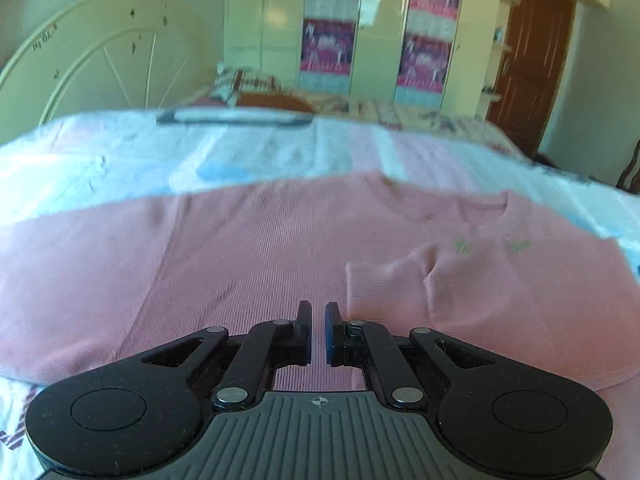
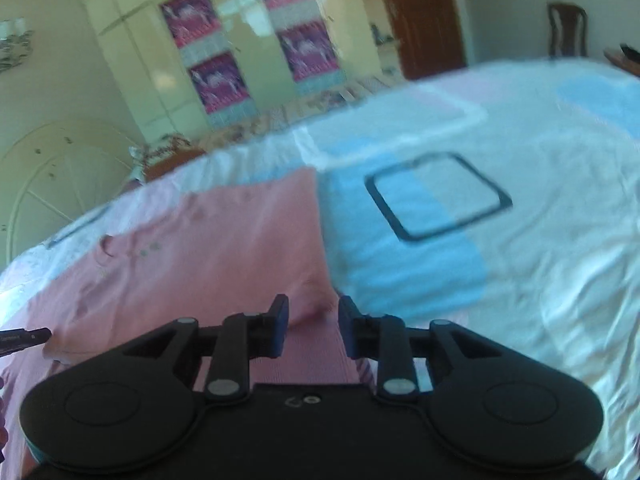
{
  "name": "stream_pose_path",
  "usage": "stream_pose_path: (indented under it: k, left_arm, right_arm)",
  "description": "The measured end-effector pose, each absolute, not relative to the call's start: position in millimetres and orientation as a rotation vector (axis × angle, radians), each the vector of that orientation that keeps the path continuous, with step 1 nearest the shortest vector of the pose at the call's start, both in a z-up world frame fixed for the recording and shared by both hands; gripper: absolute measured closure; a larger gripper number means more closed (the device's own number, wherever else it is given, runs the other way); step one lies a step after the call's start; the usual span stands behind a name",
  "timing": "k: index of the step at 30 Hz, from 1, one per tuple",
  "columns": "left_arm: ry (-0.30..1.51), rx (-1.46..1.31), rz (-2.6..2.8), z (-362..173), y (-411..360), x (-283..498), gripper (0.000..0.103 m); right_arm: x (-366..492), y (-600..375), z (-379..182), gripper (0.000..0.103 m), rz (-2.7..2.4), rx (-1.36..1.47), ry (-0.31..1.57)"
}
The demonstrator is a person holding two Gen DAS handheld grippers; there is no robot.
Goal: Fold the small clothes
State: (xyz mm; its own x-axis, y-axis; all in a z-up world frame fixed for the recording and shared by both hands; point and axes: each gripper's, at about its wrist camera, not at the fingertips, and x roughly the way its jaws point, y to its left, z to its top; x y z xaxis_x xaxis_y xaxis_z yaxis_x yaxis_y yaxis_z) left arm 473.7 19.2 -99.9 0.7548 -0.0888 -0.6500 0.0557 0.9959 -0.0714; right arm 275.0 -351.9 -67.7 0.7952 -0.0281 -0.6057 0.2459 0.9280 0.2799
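- Pink shirt [image 1: 260,248] spread flat on bed [image 1: 120,152], sleeve folded inward near collar, near hem cut off.
- Left hand-held gripper [image 1: 318,312] pinched together over shirt, nothing visibly clamped.
- Right hand-held gripper [image 2: 313,312] parted above shirt's edge, blurred.

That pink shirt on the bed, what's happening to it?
Someone is folding it, with a two-finger gripper in each hand. The pink shirt lies flat on the bed cover, and one sleeve is already folded in over the front. The left gripper is shut, above the shirt's middle with nothing in it. The right gripper is slightly open at the shirt's edge, with pink cloth showing between its fingers, though it doesn't look pinched.
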Motion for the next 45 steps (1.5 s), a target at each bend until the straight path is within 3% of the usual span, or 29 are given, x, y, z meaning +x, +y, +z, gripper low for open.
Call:
stream_pose_path:
  k: [3,5,8,10,11,15,22,28,34,38,45]
  left_arm:
    - [0.685,0.001,-0.177,-91,-8,471,0.100]
    - [0.758,0.027,-0.250,-100,-30,480,0.100]
    - [0.804,0.066,-0.241,-111,-40,487,0.096]
    - [0.781,0.048,-0.230,-103,-38,491,0.095]
    - [0.759,0.043,-0.225,-99,-39,494,0.091]
    - [0.702,0.053,-0.223,-90,-55,512,0.050]
    - [0.729,0.146,-0.233,-104,-82,531,0.050]
    - [0.742,0.077,-0.162,-118,-44,528,0.043]
    - [0.635,0.102,-0.193,-86,-68,493,0.043]
    - [0.730,0.138,-0.223,-106,-85,482,0.043]
    - [0.677,0.103,-0.158,-101,-83,442,0.042]
  right_arm:
    - [295,-341,-66,0.086,-0.140,0.227,0.655]
    - [311,-335,-79,0.101,-0.143,0.162,0.729]
    - [318,-339,-90,0.102,-0.170,0.168,0.795]
    - [317,-339,-79,0.092,-0.148,0.153,0.748]
    - [320,-340,-75,0.086,-0.138,0.144,0.711]
    - [371,-348,-69,0.087,-0.119,0.139,0.669]
    - [442,-337,-88,0.097,-0.011,0.001,0.693]
    - [456,-398,-102,0.094,-0.120,0.165,0.743]
    - [413,-378,-73,0.089,-0.066,0.119,0.678]
    - [397,-362,-91,0.088,-0.048,0.088,0.808]
    - [351,-340,-70,0.083,-0.076,0.052,0.723]
